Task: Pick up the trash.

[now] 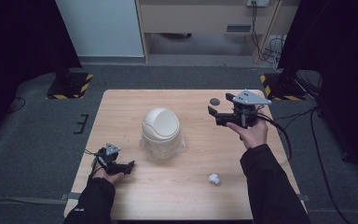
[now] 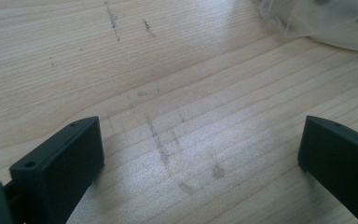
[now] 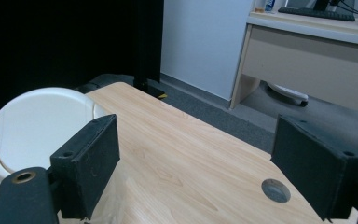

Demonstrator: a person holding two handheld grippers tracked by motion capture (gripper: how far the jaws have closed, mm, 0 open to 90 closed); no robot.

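Both grippers' fingers are spread, empty; bring your right gripper (image 1: 220,116) low to the crumpled white paper ball (image 1: 214,178); steady the cream dome-lidded bin (image 1: 161,127) with your left gripper (image 1: 123,166).

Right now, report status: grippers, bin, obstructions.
Left gripper open, low on the table, empty. Right gripper open, raised, aimed at the bin. Bin upright, lid on, plastic liner at base. Paper ball loose near front edge; nothing blocking.
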